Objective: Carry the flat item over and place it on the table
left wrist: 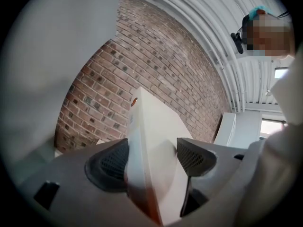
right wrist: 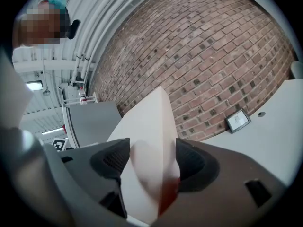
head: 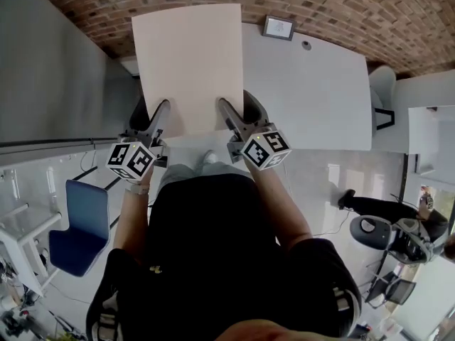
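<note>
Flat panel (head: pixel 188 62): being held up in front of person, covering left end of white table (head: pixel 313 98) in head view. Left gripper (head: pixel 155 118): clamping panel's near-left edge. Right gripper (head: pixel 236 114): clamping near-right edge, jaws wide.

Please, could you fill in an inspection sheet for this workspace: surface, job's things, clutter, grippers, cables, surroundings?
surface: white table, mostly bare.
job's things: flat item, a pale beige board, held in the air and not yet set on the table.
clutter: small framed sign at the table's far edge; a small round spot beside it, too small to tell.
grippers: left gripper and right gripper each shut on the flat item's near edge.
cables: nothing seen for certain.
surroundings: brick wall behind the table; blue chair at left; black chair at right.
</note>
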A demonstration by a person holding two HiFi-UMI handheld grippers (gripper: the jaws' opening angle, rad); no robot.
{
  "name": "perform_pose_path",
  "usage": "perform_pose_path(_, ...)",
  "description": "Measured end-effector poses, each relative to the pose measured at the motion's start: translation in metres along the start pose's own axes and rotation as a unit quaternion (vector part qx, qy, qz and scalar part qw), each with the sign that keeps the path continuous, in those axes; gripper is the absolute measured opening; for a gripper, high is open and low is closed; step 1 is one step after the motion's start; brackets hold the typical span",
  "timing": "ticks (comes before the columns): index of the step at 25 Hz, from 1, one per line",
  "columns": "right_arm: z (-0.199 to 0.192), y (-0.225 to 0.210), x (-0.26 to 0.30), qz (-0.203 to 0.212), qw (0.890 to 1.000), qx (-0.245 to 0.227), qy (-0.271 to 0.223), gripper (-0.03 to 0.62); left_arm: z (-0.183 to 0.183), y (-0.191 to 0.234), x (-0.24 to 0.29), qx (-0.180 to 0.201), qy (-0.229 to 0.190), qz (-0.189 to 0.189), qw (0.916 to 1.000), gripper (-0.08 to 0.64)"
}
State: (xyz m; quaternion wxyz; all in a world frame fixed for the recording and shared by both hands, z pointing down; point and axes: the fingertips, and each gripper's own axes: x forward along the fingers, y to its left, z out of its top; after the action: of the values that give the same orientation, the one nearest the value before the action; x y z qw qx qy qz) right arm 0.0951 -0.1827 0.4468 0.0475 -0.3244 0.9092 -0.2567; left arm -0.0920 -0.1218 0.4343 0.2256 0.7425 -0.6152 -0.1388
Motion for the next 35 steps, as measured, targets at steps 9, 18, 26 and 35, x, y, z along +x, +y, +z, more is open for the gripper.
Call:
perform_pose_path(9, -0.02, -0.046, 0.024, -0.038, 0.998, 0.032, 0.031, 0.302, -0.027, 0.026, 0.047, -0.017, 0.054, 0.009, 0.9983, 0.311)
perform_pose_path(18, -0.06, -0.085, 0.059, -0.109, 0.991, 0.046, 0.06, 0.302, -0.069, 0.082, 0.092, -0.048, 0.124, -0.015, 0.991, 0.311)
perform_pose_path(26, -0.1, -0.114, 0.087, -0.166, 0.979, 0.063, 0.096, 0.301, -0.104, 0.129, 0.122, -0.076, 0.187, -0.014, 0.9792, 0.311)
perform_pose_path(35, -0.151, -0.141, 0.113, -0.206, 0.964, 0.089, 0.142, 0.301, -0.15, 0.178, 0.138, -0.103, 0.248, -0.001, 0.9631, 0.311)
